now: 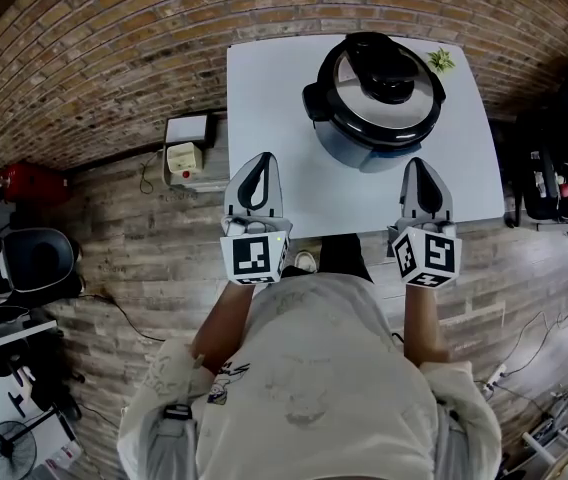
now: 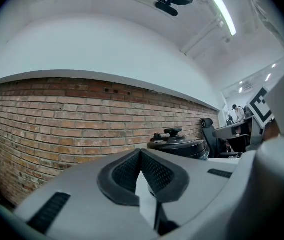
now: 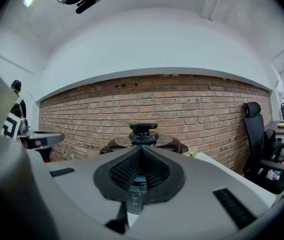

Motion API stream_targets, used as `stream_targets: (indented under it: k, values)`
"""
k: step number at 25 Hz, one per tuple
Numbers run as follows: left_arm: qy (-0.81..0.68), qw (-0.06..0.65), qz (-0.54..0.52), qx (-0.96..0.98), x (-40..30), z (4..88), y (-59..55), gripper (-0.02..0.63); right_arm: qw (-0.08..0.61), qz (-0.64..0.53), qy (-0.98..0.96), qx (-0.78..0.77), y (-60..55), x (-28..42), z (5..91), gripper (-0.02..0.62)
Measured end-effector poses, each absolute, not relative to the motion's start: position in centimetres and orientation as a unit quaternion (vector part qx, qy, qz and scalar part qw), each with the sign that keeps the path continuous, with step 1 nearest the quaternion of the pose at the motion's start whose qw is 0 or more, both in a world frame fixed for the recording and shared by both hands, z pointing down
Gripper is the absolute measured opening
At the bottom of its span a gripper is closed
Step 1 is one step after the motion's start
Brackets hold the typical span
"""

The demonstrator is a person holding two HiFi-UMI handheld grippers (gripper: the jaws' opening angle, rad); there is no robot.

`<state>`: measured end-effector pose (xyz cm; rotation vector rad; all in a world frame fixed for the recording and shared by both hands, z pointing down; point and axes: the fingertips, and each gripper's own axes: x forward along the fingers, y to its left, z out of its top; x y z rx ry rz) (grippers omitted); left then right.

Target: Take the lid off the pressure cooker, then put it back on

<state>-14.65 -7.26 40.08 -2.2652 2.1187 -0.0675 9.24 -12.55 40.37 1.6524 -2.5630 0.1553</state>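
Observation:
The pressure cooker (image 1: 372, 103) stands on the white table (image 1: 274, 98), towards its far right part, with its steel lid (image 1: 359, 93) on and a black knob (image 1: 389, 76) on top. Both grippers hover at the table's near edge, apart from the cooker. My left gripper (image 1: 255, 161) is shut and empty, to the cooker's near left. My right gripper (image 1: 421, 168) is shut and empty, just in front of the cooker. The left gripper view has the cooker (image 2: 177, 144) ahead to the right of my left gripper (image 2: 141, 151). In the right gripper view the cooker's knob (image 3: 143, 130) rises straight ahead above my right gripper (image 3: 141, 149).
A small green plant (image 1: 441, 61) sits at the table's far right corner. A brick wall (image 1: 114, 48) runs behind the table. On the floor lie a white box (image 1: 182, 158) at left and cables and gear (image 1: 549, 183) at right. A black chair (image 3: 256, 134) stands at right.

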Motion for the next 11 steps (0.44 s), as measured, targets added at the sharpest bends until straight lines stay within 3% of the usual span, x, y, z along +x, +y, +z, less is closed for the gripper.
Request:
stream_targets:
  k: [11]
  values:
    - [0.671,0.01,-0.02,-0.741,-14.43,40.12,-7.33,0.015,0.049,0.047,-0.835,0.546,-12.61,9.41,40.19,0.015]
